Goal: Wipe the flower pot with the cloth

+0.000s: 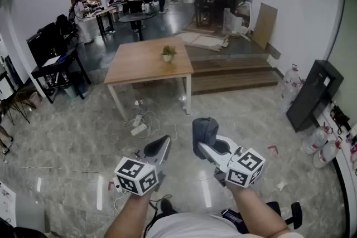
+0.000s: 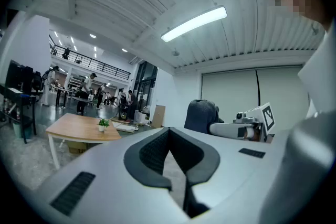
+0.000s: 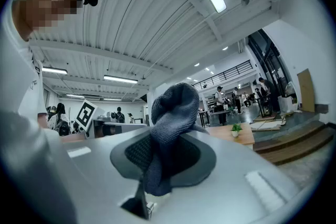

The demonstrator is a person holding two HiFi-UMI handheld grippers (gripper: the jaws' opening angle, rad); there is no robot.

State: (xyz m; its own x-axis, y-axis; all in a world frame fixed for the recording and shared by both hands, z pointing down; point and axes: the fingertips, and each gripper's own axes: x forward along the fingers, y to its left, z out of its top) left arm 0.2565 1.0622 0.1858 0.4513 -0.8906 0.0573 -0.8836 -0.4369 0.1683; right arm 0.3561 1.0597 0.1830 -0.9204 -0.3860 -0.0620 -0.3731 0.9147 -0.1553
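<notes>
**Both grippers held low, well short of the table; cloth in the right one**

Head view. The left gripper (image 1: pixel 160 146) and right gripper (image 1: pixel 204 139) are side by side at the near edge, over grey polished floor (image 1: pixel 251 120). The right gripper carries a bunched dark grey cloth (image 1: pixel 204 126) at its tip. The flower pot (image 1: pixel 168 55), small and white with a green plant, stands upright towards the far right part of a wooden table (image 1: pixel 136 67). The table is far ahead, well apart from both grippers. Loose cables (image 1: pixel 139 120) lie on the floor between the table and the grippers. Wooden steps (image 1: pixel 234 72) run to the right of the table.

Left gripper view. The jaws are closed, with the pads meeting at the tip and nothing between them. The pot (image 2: pixel 103 125) shows small at far left on the table (image 2: pixel 71 130). The right gripper and its cloth (image 2: pixel 202 115) appear just to the right.

Right gripper view. The jaws are clamped on the cloth (image 3: pixel 170 131), which bulges up above the pads and hangs down between them. The pot (image 3: pixel 236 129) sits far off to the right on the table (image 3: pixel 245 139).
</notes>
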